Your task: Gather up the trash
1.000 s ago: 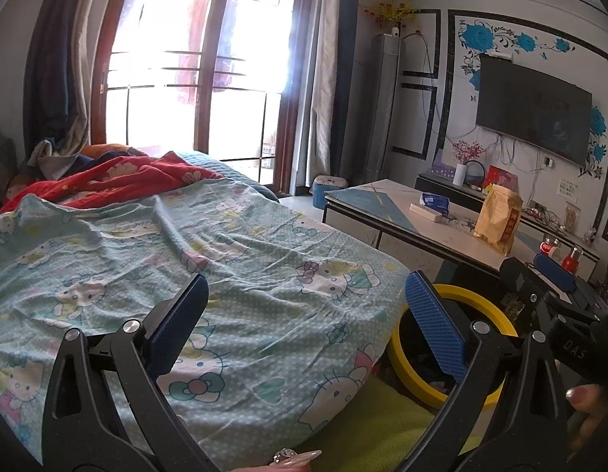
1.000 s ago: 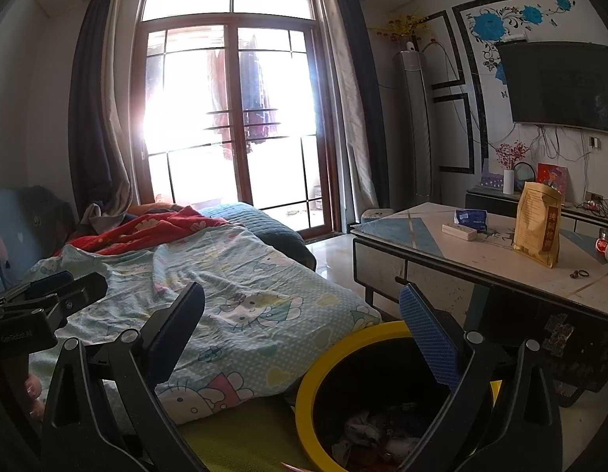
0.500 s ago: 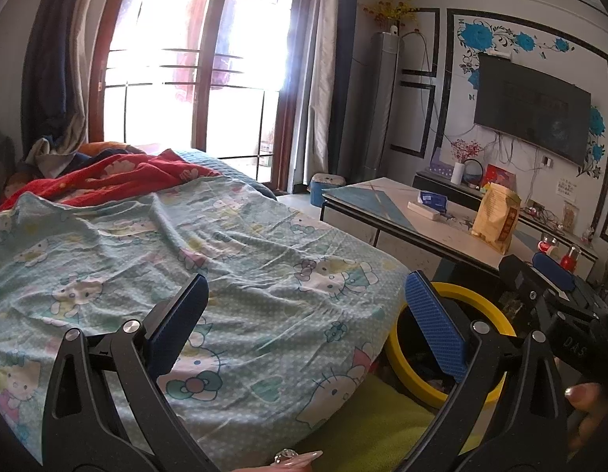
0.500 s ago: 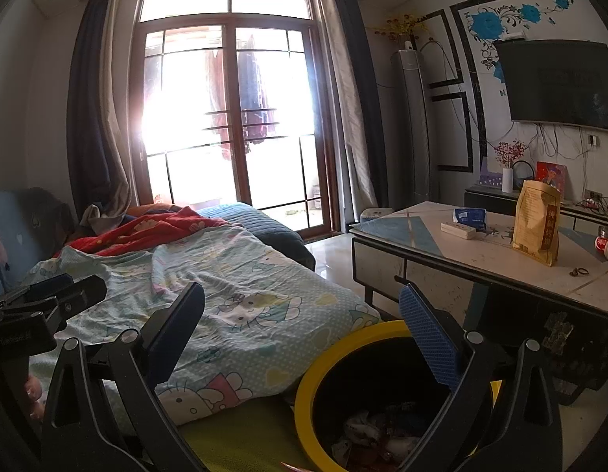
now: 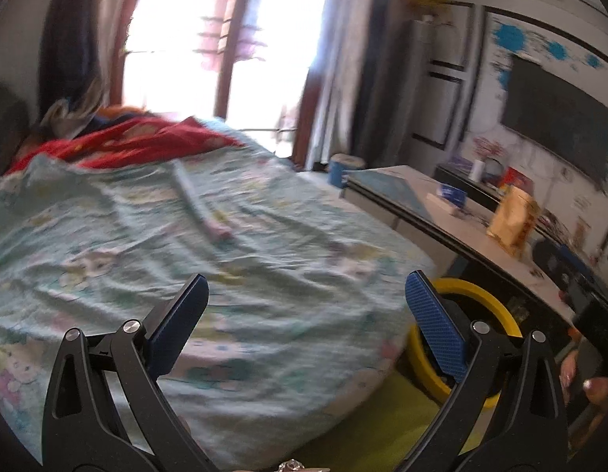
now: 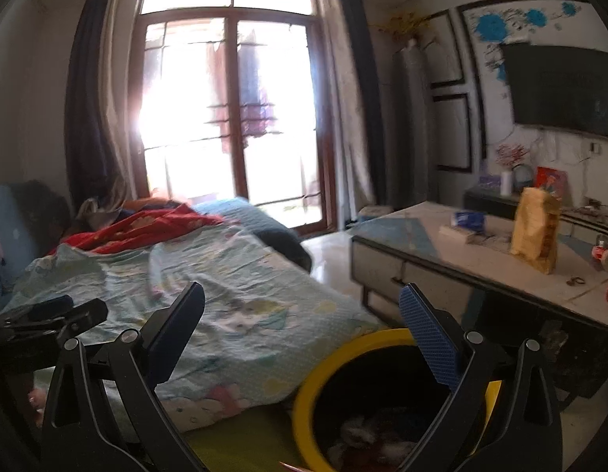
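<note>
Scene: bedroom, both views motion-blurred, bright window (image 6: 233, 118) at the back.
Left tool (image 5: 306, 299): jaws spread wide, nothing between them, over the bed's near edge.
Right tool (image 6: 302, 306): jaws spread wide, empty, above the bin's rim.
Left tool from the right view: dark body visible at the left edge, low over the bed; jaw state unreadable there.
Trash bin (image 6: 312, 389): yellow rim, dark inside, on the floor just beside the bed's foot corner, between bed and tabletop.
Bin contents: whitish crumpled trash (image 6: 359, 436) at the bottom, details too blurred.
Bin in the left view: yellow rim partly hidden behind the blue right finger pad (image 5: 433, 322).
Bed (image 5: 233, 259): pale green cartoon-print sheet, wrinkled; red blanket (image 5: 135, 141) bunched at the far end.
On the bed: thin long item (image 5: 203, 212) lying on the sheet near the middle, too blurred to identify.
Floor mat: yellow-green patch (image 5: 386, 424) at the bed's foot, touching the bin.
Tabletop (image 6: 496, 259): right of the bin; yellow-gold bag (image 6: 536, 232) upright on it, blue packet (image 6: 469, 220) farther back.
Wall: dark TV (image 6: 563, 86) above the tabletop.
Person: fingers (image 5: 595, 389) at the left view's lower right edge.
</note>
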The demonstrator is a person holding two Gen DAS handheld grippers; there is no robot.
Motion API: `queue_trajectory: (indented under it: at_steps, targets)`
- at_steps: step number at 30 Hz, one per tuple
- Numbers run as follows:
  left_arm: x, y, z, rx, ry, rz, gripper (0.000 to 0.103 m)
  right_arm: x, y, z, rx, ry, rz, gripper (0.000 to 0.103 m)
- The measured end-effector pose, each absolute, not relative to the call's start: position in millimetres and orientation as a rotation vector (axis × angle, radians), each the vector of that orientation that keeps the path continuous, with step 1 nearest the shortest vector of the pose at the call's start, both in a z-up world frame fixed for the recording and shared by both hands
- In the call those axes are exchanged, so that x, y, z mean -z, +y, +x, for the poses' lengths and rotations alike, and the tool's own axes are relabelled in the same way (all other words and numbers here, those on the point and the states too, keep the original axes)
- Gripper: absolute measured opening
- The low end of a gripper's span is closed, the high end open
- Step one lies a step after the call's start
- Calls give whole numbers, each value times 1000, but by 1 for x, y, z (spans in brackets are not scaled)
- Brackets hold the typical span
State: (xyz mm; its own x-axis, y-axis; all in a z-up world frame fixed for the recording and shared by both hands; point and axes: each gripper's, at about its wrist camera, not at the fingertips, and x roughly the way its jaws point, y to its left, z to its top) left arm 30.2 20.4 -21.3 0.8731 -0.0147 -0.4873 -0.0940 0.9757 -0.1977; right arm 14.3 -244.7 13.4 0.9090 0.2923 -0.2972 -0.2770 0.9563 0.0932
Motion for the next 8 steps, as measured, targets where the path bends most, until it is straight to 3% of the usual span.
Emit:
queue_trajectory:
  at_steps: [8]
  targets:
    - [22,245,-4,-612,595,-349,92,-17,-52,66,-703,651,-63,97]
